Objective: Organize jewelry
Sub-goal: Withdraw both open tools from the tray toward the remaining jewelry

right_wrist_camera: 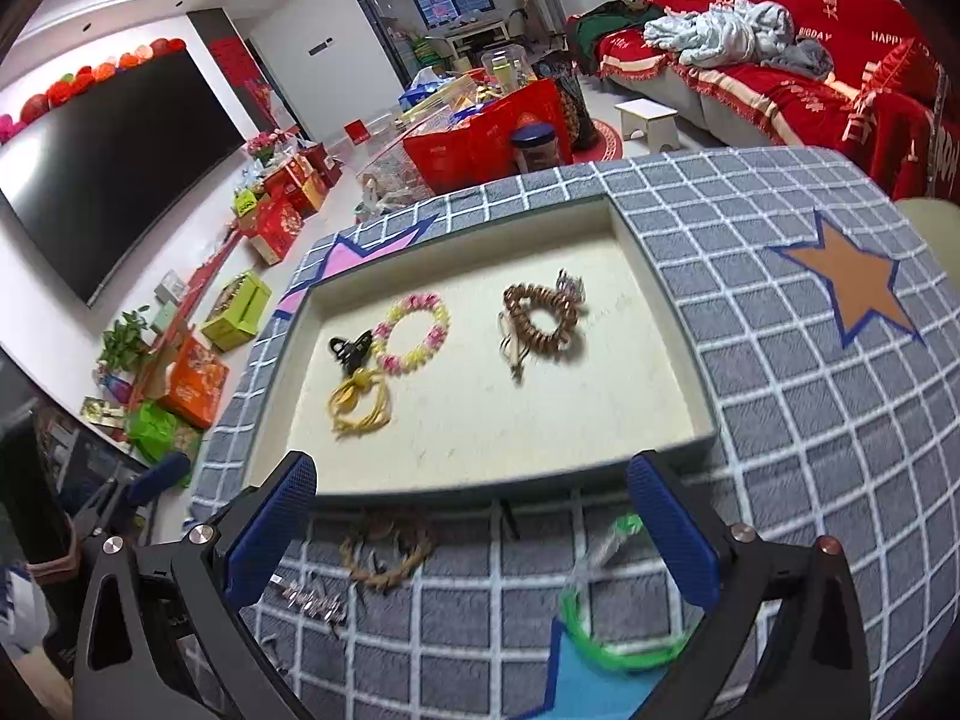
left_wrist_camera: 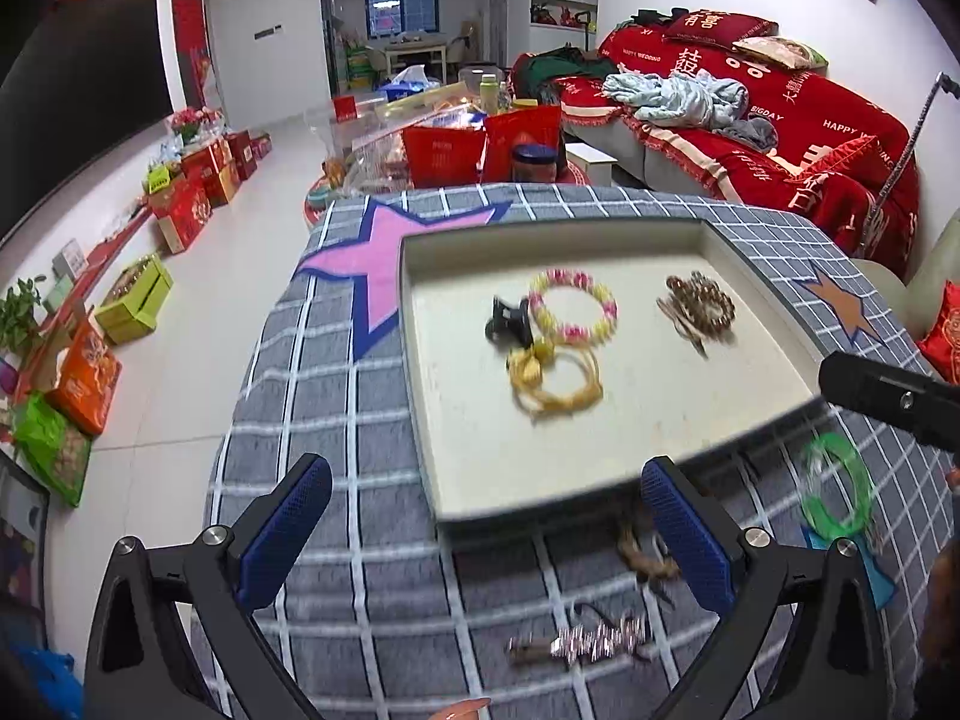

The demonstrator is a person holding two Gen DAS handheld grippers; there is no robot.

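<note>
Green bangle (right_wrist_camera: 624, 630) lies low between my right gripper's (right_wrist_camera: 474, 522) wide-open, empty jaws.
Left gripper (left_wrist_camera: 486, 534), also gaping empty, is farther; tray (right_wrist_camera: 660, 300) ahead.

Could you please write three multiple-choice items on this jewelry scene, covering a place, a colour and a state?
1. Where does the pink and yellow bracelet lie?
A. in the tray
B. on the checked cloth
C. on the floor

2. What colour is the ring on the cloth nearest the right gripper?
A. red
B. green
C. white

3. How do the right gripper's jaws stand?
A. shut on a bracelet
B. shut on nothing
C. wide open, nothing between the pads

Key: 1 A, it sits on the tray's floor; 2 B, bright green loop; 3 C, the pads stand far apart.
</note>
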